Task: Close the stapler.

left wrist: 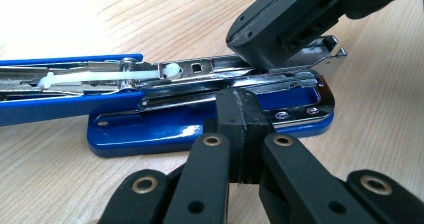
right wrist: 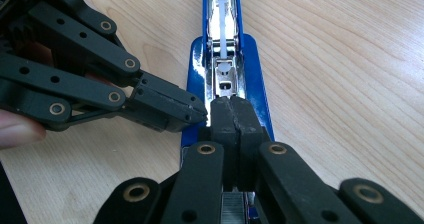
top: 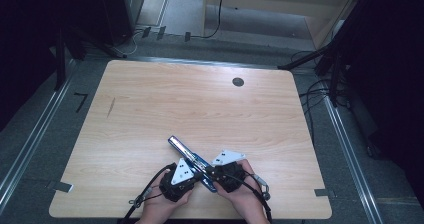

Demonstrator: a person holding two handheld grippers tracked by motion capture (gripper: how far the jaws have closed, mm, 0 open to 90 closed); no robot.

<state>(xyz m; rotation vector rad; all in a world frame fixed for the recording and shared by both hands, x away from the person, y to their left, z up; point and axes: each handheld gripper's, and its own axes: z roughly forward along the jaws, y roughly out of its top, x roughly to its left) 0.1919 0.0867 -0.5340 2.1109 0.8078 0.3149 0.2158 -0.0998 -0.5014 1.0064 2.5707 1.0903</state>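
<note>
The stapler point(top: 192, 162) lies open on the near part of the table point(top: 150, 109), its blue top swung out flat. My left gripper point(left wrist: 242, 115) is closed, tips against its base side. My right gripper point(right wrist: 232, 115), also closed, rests on the metal staple channel point(right wrist: 224, 76).

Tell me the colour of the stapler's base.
Glossy blue base of the opened metal stapler, clearest in the left gripper view.
</note>
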